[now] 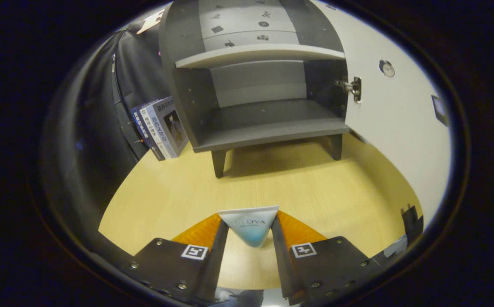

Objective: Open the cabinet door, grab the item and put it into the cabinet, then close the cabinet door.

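My gripper [249, 226] is shut on a white tube with a pale blue lower part [250, 224], which stands between the two fingers with its flat crimped end up. Beyond the fingers, across the wooden table [298, 187], stands a grey cabinet [255, 85] on short legs. Its white door [396, 111] is swung wide open to the right, hinge [353, 87] showing. Inside, an upper shelf [260, 54] and a lower floor [268, 123] both lie bare.
Two books [161, 128] lean against the cabinet's left side, next to the dark cloth wall. A small dark object [412, 224] sits at the table's right edge, near the right finger.
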Available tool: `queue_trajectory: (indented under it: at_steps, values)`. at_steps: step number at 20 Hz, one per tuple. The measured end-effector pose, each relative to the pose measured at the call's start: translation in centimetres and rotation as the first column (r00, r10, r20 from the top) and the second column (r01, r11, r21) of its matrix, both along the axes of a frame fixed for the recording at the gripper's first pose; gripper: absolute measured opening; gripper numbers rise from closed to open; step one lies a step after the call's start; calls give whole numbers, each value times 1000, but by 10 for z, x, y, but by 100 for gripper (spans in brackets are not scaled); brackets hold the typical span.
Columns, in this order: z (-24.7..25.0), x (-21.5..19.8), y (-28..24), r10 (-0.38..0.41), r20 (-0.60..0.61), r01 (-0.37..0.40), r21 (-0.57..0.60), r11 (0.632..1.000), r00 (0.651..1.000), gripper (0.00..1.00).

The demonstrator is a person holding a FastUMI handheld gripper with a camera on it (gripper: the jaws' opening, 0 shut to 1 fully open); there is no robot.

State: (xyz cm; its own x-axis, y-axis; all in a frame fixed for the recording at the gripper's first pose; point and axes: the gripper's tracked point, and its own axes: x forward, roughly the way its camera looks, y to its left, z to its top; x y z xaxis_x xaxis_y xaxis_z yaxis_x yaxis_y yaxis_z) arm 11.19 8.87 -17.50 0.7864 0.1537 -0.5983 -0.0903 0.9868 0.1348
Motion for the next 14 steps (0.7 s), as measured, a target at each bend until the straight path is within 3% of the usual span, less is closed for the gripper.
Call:
queue_trajectory:
  at_steps: [6,14]
  values:
    - [46,43,-1,15,183,-14,-8,1000,983,57]
    - [104,106,-4,45,426,-33,-36,999,903,56]
